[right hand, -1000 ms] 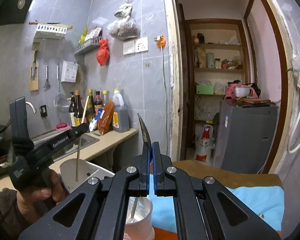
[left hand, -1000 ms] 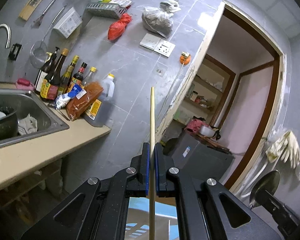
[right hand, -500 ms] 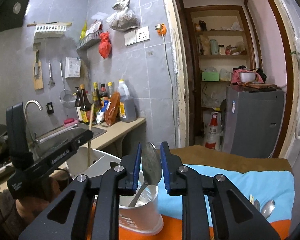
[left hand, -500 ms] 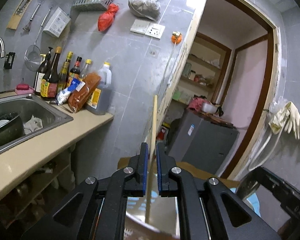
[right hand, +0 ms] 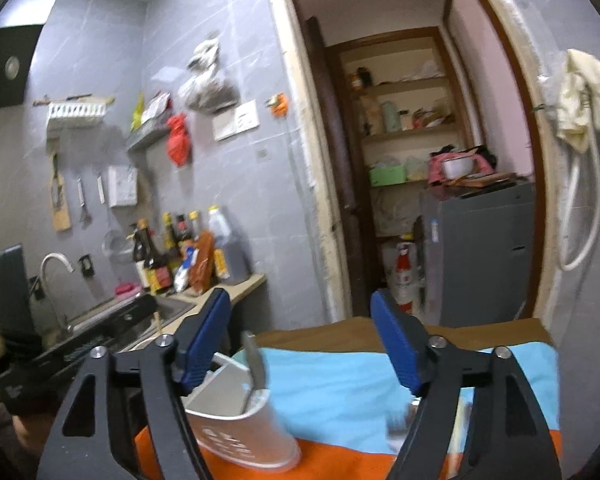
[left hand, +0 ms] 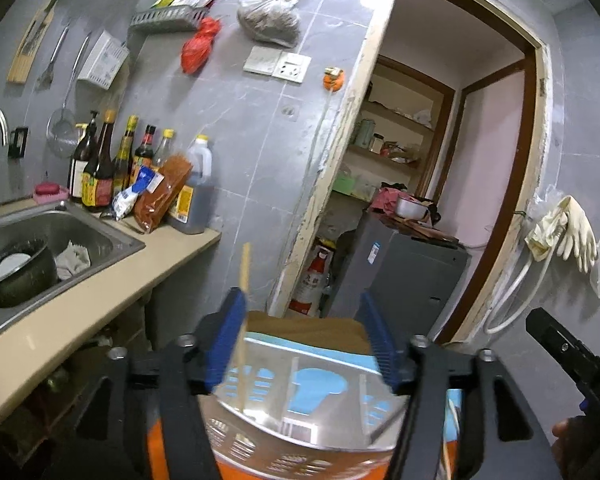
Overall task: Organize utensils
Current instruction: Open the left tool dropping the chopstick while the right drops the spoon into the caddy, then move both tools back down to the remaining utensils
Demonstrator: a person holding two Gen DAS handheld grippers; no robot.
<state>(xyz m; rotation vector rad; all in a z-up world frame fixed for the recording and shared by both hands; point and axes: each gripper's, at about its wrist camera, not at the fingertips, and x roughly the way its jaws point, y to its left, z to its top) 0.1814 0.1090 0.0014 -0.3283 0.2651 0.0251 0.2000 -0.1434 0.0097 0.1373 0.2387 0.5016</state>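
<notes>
A white slotted utensil holder (left hand: 300, 412) stands on the cloth-covered table, also in the right wrist view (right hand: 240, 432). A wooden chopstick (left hand: 244, 320) stands upright in it, leaning by the left pad of my left gripper (left hand: 300, 344), which is open right above the holder. A metal spoon (right hand: 256, 364) stands in the holder, bowl up. My right gripper (right hand: 304, 344) is open above and behind the holder, holding nothing. More utensils lie blurred on the cloth (right hand: 416, 412) at the right.
The table has a blue cloth (right hand: 340, 380) over an orange one (right hand: 340, 460). A counter with a steel sink (left hand: 40, 240) and sauce bottles (left hand: 112, 168) stands to the left. A doorway with a grey cabinet (left hand: 400, 276) lies behind the table.
Both grippers opened wide. The left let go of the chopstick and the right let go of the spoon; both now stand in the holder. Both views tilted down toward the table.
</notes>
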